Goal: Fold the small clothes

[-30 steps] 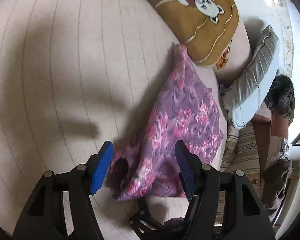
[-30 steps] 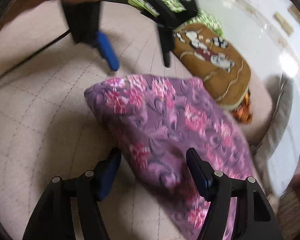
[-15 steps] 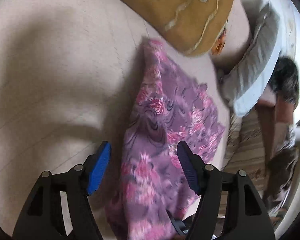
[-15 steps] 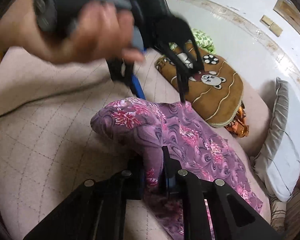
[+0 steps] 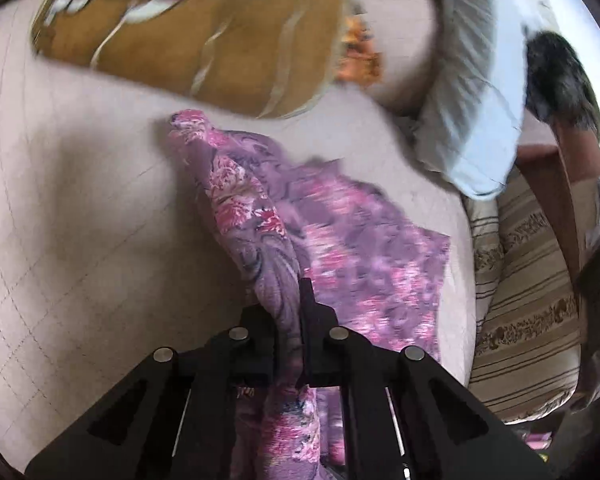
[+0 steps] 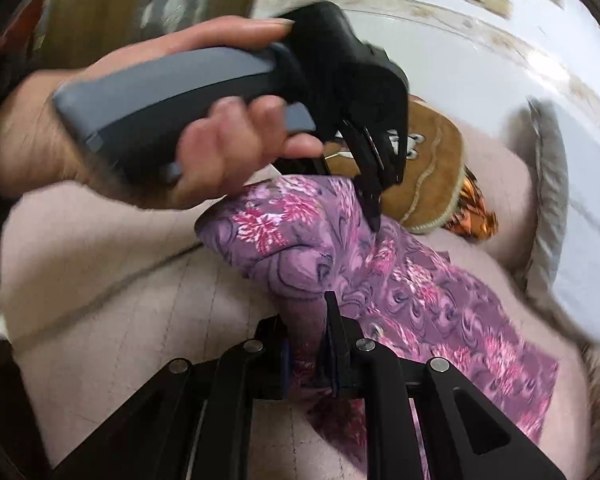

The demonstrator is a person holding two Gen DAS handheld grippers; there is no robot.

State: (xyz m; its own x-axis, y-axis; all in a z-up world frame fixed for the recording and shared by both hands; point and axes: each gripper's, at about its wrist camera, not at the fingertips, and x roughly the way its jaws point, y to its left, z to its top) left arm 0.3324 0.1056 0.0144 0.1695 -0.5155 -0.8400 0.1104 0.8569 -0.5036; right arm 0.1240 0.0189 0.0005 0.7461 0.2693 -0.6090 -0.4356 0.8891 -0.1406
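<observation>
Purple floral cloth [image 5: 332, 248] sits clamped in both claws; only right view shows the hand [image 6: 148, 128].

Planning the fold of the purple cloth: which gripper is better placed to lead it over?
Neither clearly. Left gripper and right gripper are both shut on the cloth, at neighbouring points on its raised near edge; likely both carry it together.

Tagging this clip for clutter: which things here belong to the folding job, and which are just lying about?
Job:
purple floral garment
left tongs
right tongs

Lying about:
brown cartoon cushion
grey-and-white pillow
orange cloth
striped cushion
</observation>
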